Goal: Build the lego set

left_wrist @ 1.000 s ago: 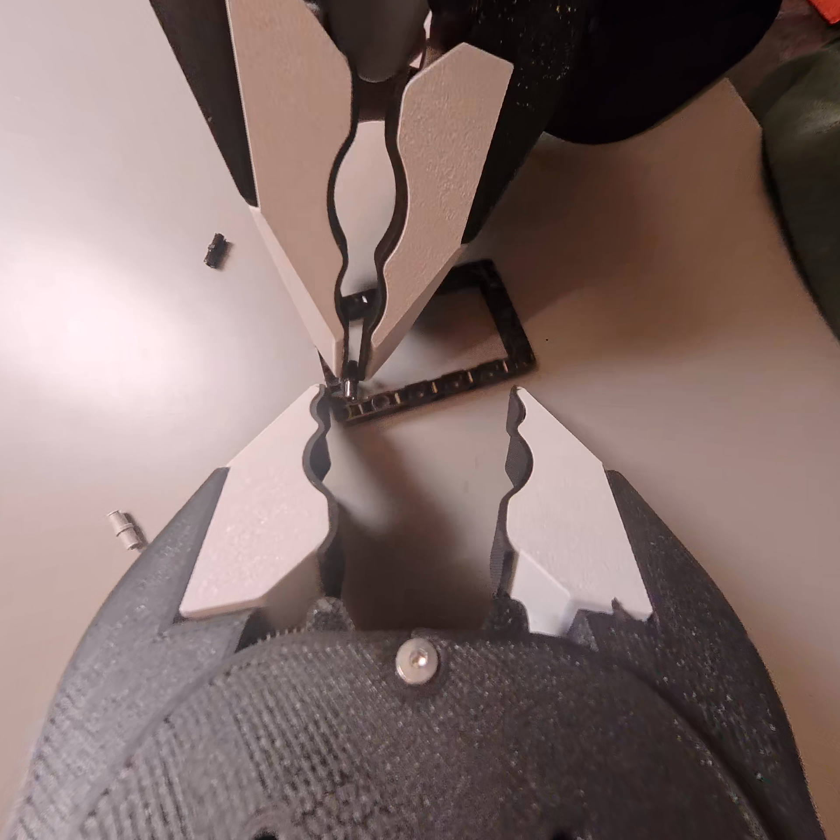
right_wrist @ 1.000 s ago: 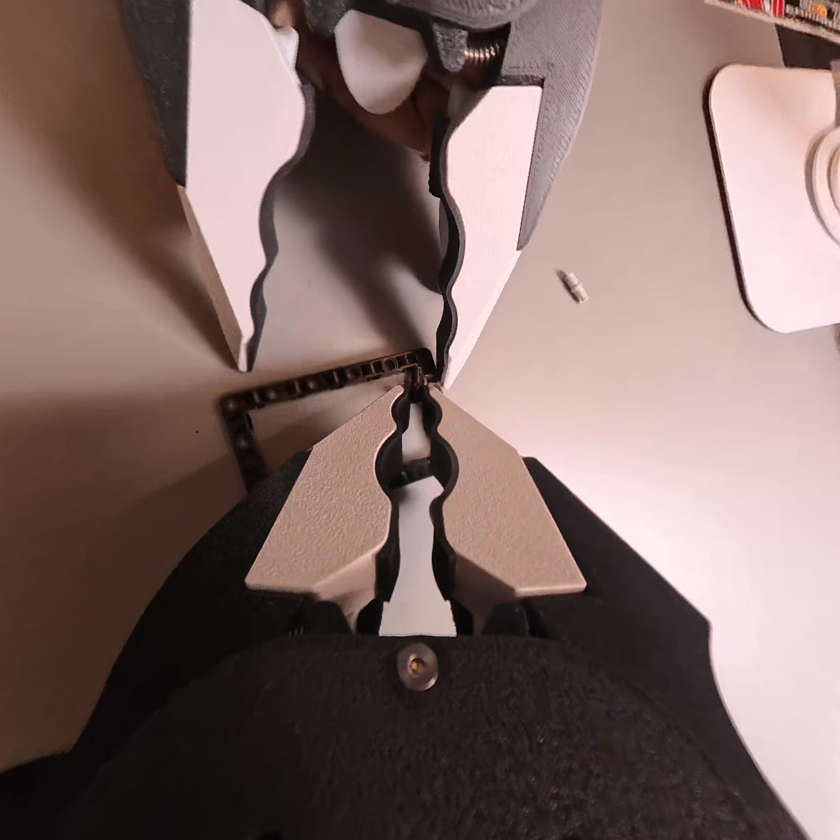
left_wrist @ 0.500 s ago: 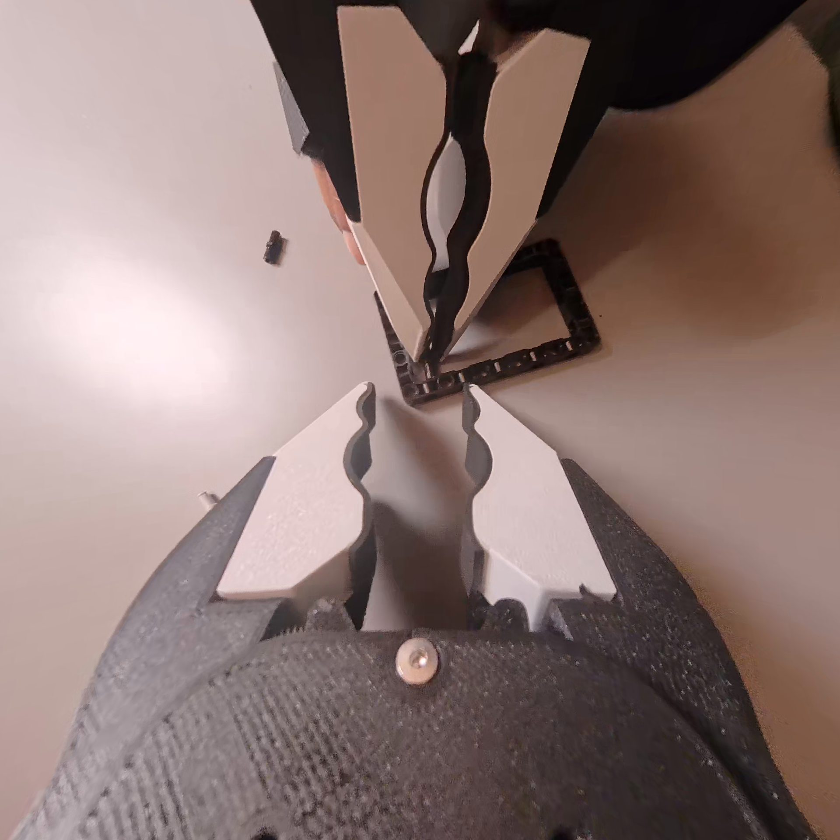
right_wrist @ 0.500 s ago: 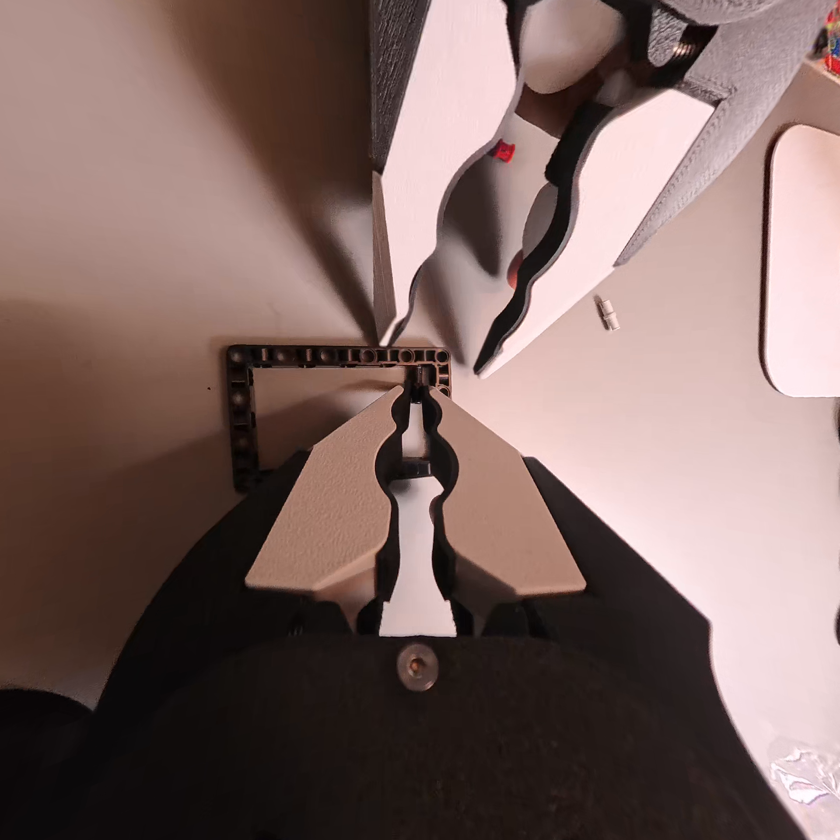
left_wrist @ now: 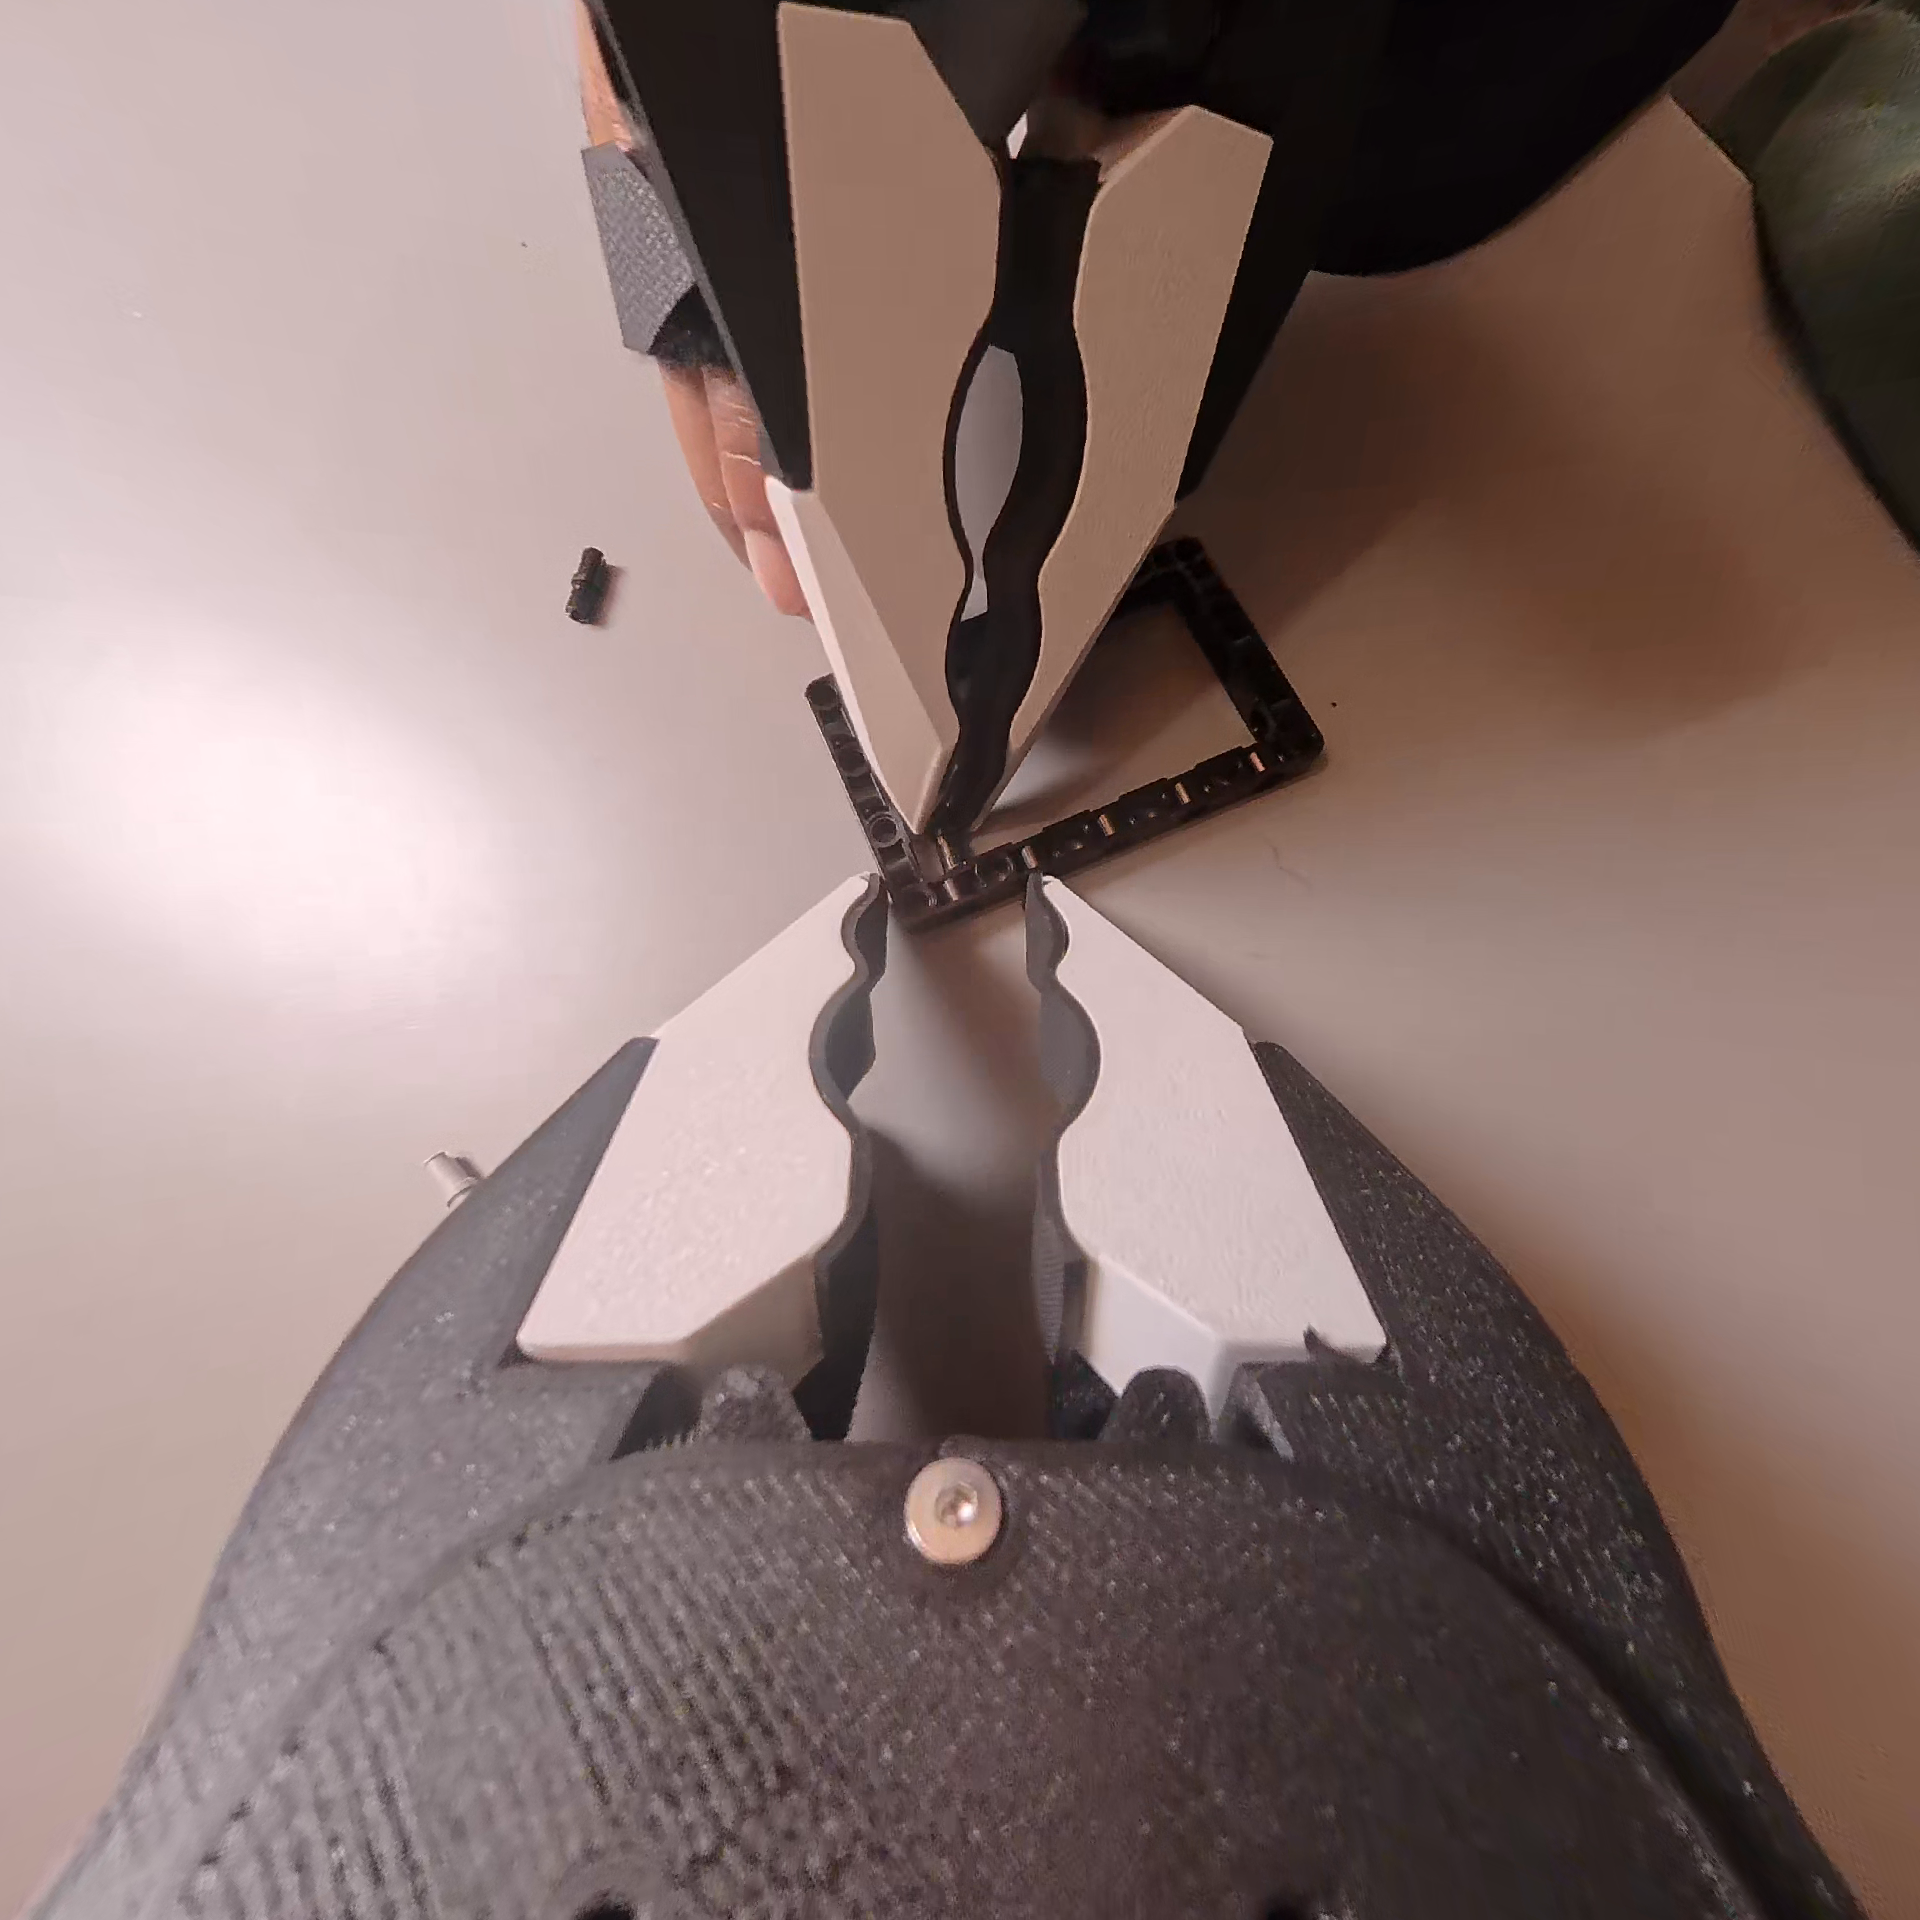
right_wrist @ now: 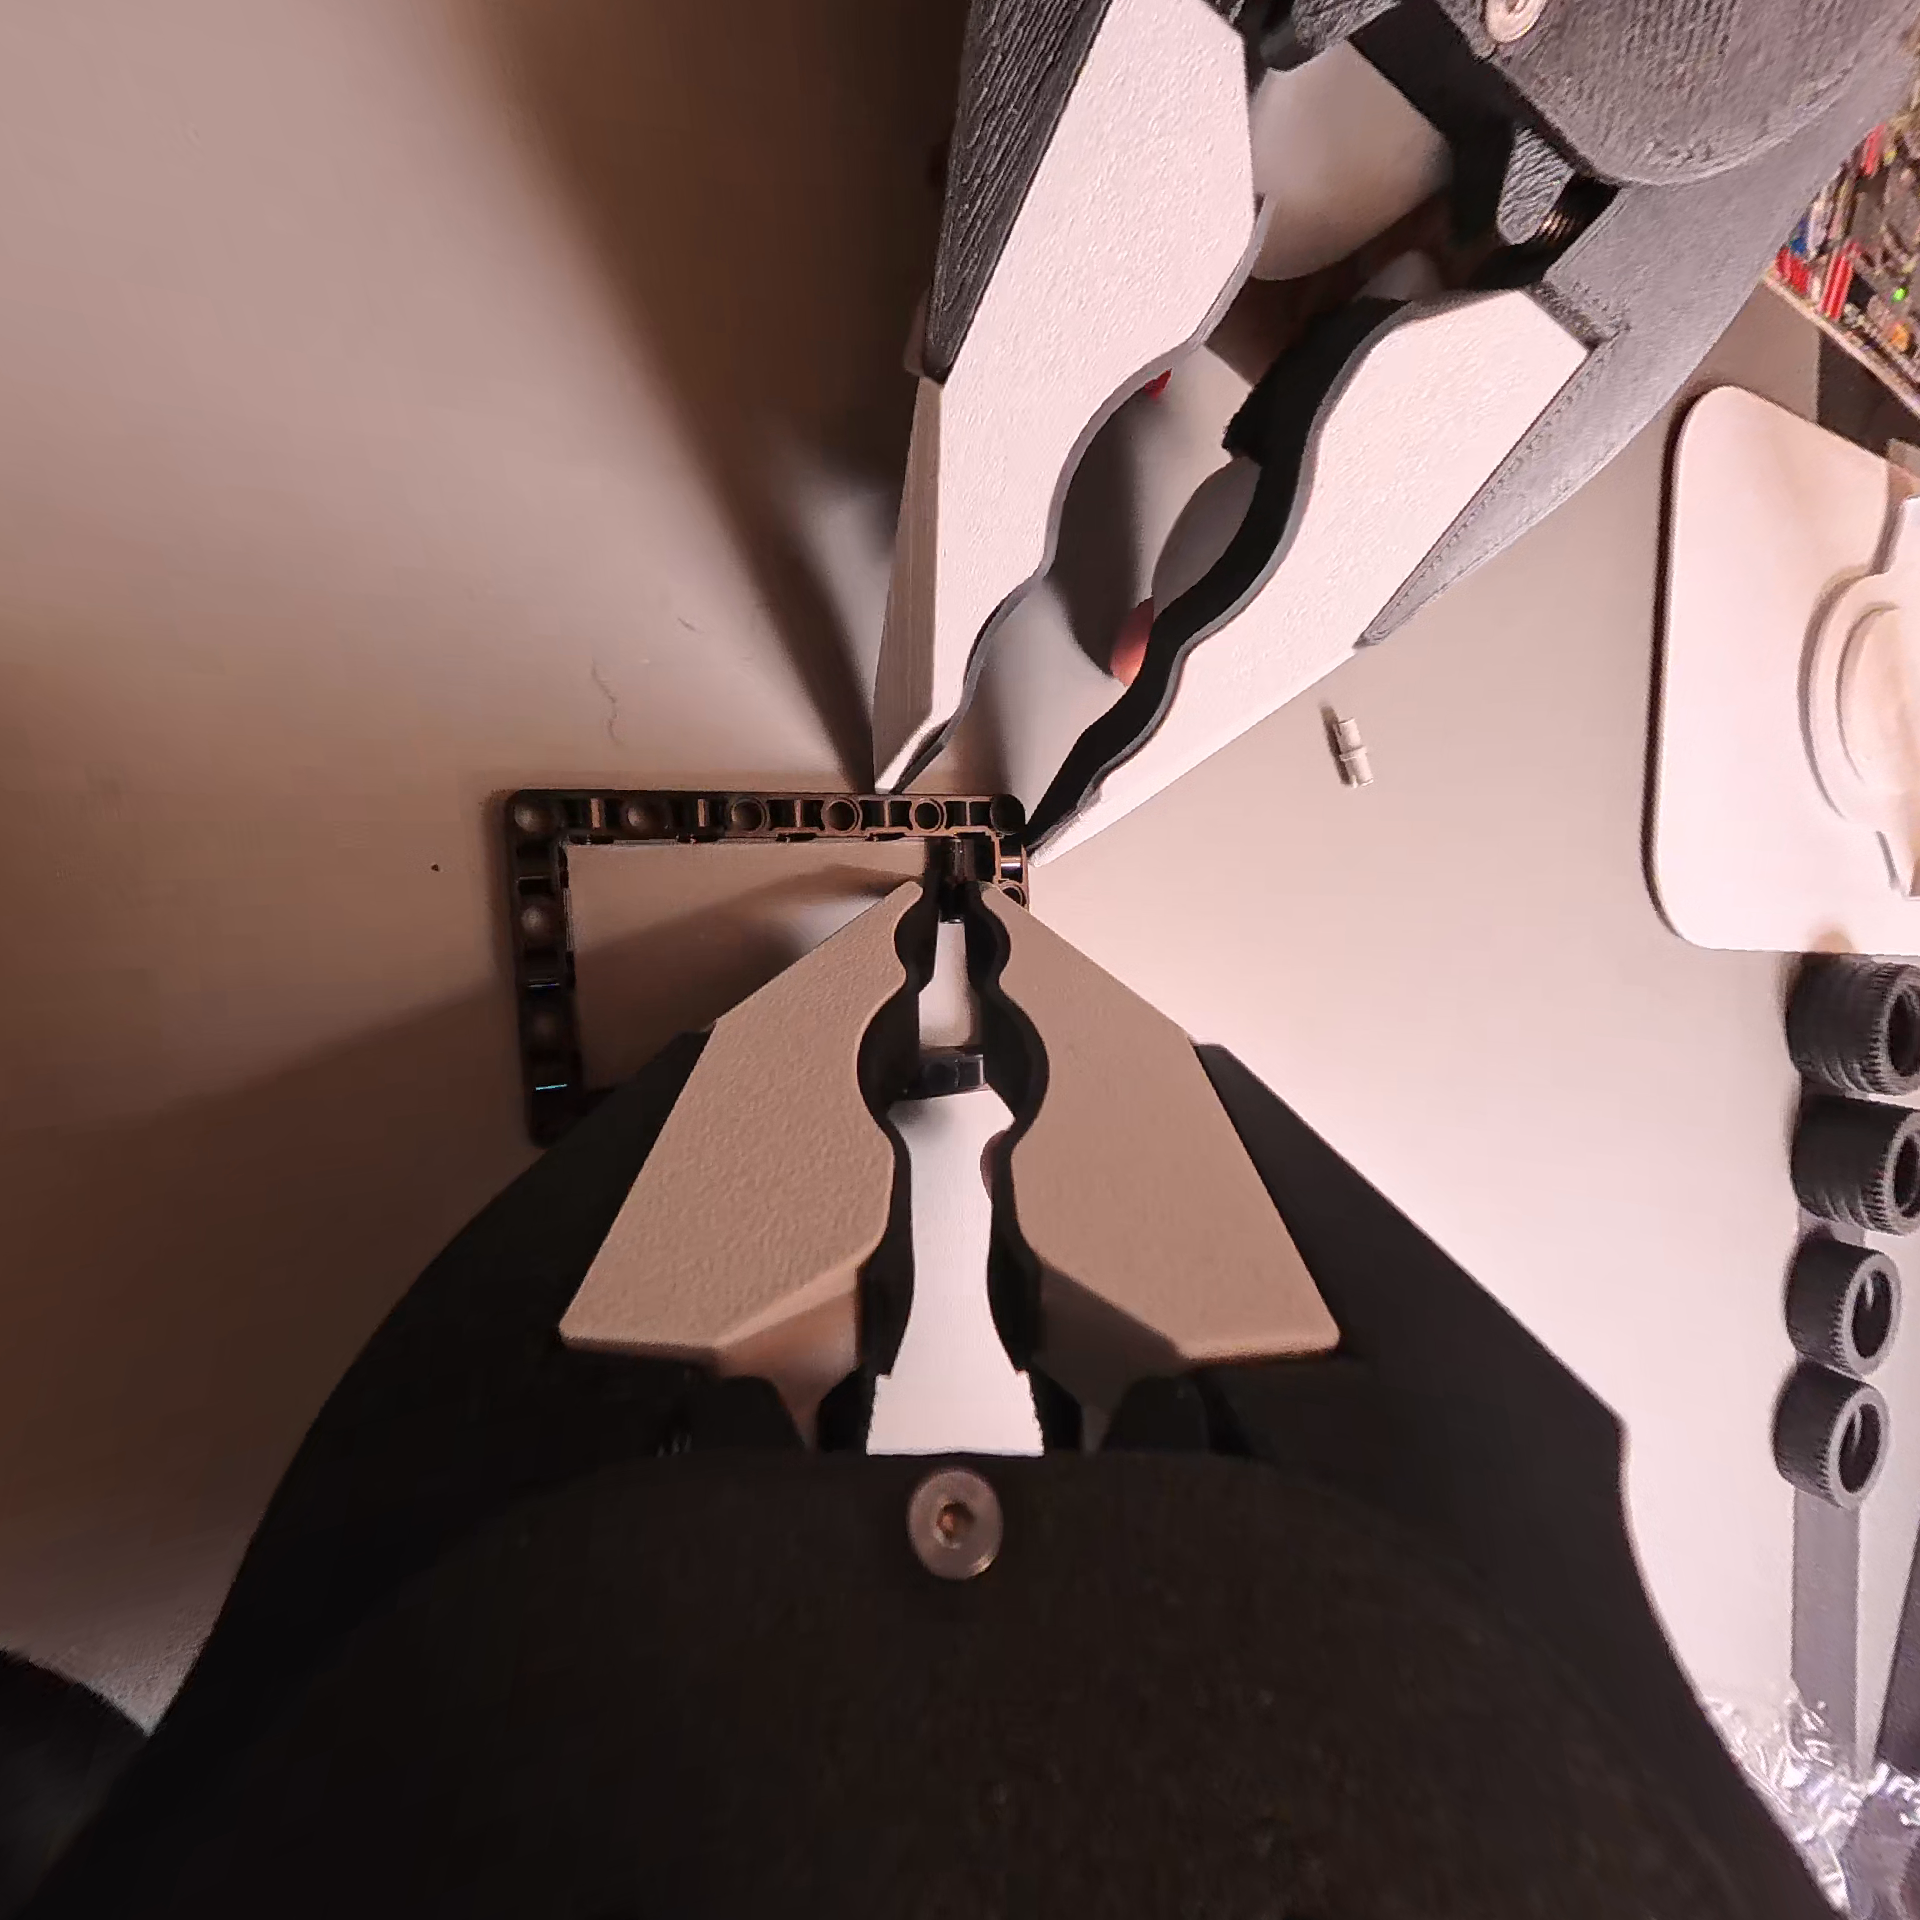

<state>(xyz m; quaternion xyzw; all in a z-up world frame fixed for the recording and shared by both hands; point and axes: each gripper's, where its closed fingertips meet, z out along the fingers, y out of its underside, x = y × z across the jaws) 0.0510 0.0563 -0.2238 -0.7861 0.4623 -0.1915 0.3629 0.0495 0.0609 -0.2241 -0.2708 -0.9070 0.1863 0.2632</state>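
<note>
A black rectangular lego frame lies flat on the pale table; it also shows in the right wrist view. My right gripper is shut on a small black pin and holds it against the inside of the frame's corner. In the left wrist view it comes down from the top. My left gripper is open and empty, with its tips just at the outer edge of that same corner, a narrow gap between them. In the right wrist view it reaches in from the top right.
A loose black pin lies to the left. A grey pin lies by my left gripper's body and shows again. Several black tyres, a white tray and crinkled plastic stand at the right. My left and right fingertips are right by each other.
My left gripper's jaws have narrowed a lot and closed in on the frame's corner. My right gripper still holds the pin at that corner. The frame has turned slightly.
</note>
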